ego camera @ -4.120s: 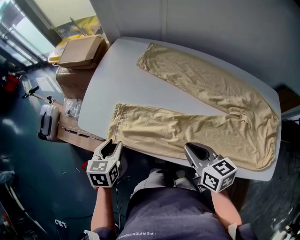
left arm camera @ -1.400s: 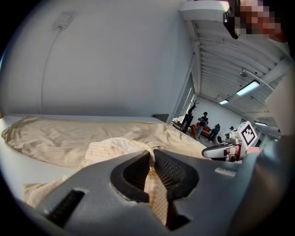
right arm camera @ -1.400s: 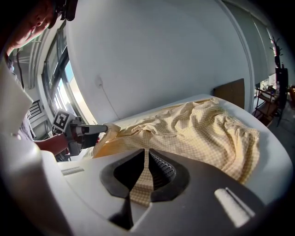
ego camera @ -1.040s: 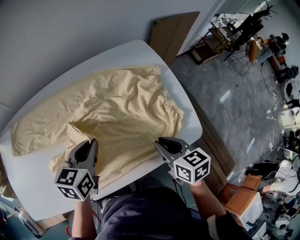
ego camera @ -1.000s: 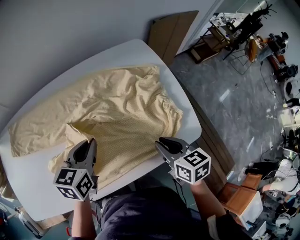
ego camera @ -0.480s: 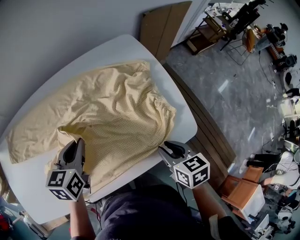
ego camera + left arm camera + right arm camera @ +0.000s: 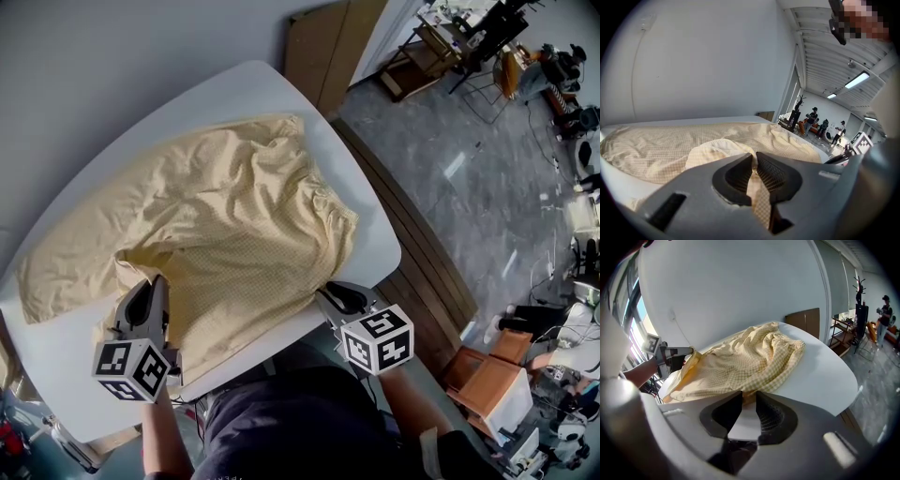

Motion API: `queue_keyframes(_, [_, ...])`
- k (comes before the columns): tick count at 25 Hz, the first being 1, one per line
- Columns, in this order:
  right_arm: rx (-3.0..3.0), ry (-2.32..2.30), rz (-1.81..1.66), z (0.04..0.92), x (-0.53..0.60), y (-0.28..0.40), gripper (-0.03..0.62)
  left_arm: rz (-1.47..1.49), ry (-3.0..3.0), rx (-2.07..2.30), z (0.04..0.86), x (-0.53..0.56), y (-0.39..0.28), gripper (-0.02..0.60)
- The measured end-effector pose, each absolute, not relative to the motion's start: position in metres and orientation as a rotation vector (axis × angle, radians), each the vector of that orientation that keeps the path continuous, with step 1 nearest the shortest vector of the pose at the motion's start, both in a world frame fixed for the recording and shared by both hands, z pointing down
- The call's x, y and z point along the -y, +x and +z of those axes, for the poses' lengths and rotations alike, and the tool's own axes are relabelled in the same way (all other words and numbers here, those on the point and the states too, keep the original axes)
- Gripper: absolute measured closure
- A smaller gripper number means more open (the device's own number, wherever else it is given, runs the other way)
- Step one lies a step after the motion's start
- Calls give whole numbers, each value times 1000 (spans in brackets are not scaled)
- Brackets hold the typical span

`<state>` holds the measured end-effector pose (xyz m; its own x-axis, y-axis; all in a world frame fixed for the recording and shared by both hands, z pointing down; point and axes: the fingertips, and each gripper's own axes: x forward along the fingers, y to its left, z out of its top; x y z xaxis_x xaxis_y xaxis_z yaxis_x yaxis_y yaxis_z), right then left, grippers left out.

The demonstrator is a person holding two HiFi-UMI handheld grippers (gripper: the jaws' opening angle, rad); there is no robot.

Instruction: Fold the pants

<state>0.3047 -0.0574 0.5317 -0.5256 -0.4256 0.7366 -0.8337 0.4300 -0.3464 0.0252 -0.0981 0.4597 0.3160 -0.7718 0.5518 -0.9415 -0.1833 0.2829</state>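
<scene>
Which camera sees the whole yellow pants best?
The head view: it looks down on the yellow checked cloth pants, showing them spread across the white table. The left gripper view shows only near folds; the right gripper view, a low sideways look.

Pale yellow pants in a fine check, white table, plain grey wall, mottled grey floor, brown board
</scene>
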Motion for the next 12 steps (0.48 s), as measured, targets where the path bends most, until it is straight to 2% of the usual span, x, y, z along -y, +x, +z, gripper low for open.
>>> queue_keyframes(4, [2111,1101,1011,531,57,303,480,394,2007,1507,462,98,25,551])
queue_keyframes(5, [2090,1132,999,532,58,305,488,398,2007,1506,462,98,25,551])
queue_keyframes(9, [2027,1185,849,534,61,308,585,402,2007,1507,464,98,25,551])
queue_keyframes(12, [2067,1188,861,529,61,304,589,396,2005,1518,461,98,21,551])
